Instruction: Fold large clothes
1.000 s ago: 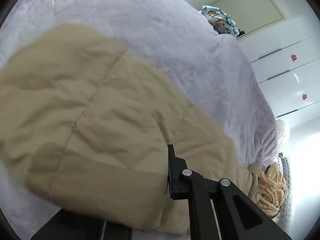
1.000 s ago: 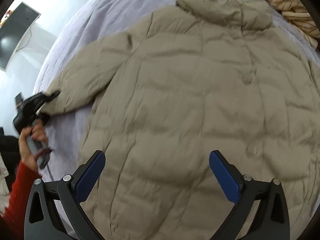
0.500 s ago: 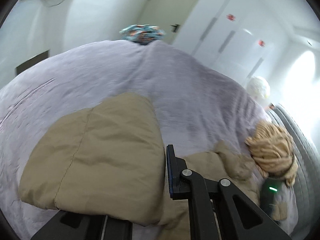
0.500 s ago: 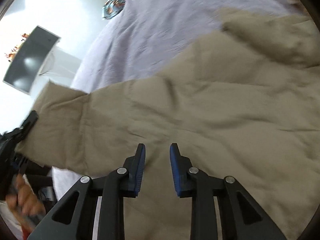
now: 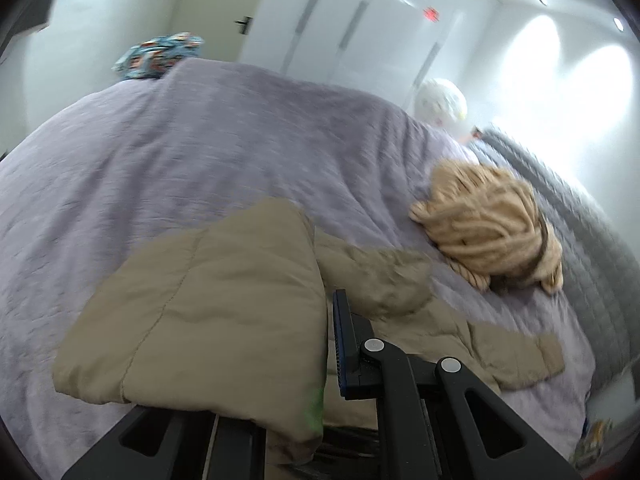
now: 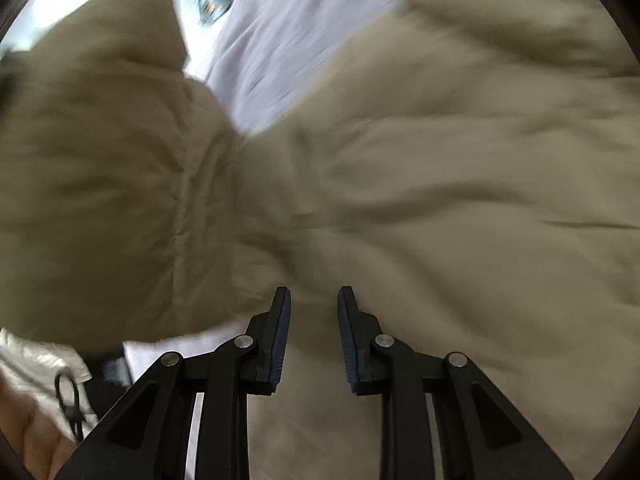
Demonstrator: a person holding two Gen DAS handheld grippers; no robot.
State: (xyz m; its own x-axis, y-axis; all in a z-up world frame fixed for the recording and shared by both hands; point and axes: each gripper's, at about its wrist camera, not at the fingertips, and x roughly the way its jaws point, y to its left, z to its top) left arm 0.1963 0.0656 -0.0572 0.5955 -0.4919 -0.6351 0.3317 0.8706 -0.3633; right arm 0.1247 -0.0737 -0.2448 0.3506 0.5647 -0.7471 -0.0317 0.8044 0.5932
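My left gripper (image 5: 330,344): jaws clamped on the sleeve (image 5: 208,312) of the tan padded jacket (image 6: 440,168), which drapes over the left jaw and hides it. Ahead of these jaws, the collar (image 5: 380,276) lies on the lilac bedcover (image 5: 200,152); a cream knitted bundle (image 5: 488,228) sits ahead and to the right. My right gripper (image 6: 314,336): jaws narrow, having just been closing, with jacket fabric between the blue pads (image 6: 280,344); whether they pinch it I cannot tell. The raised sleeve hangs to the left of these jaws.
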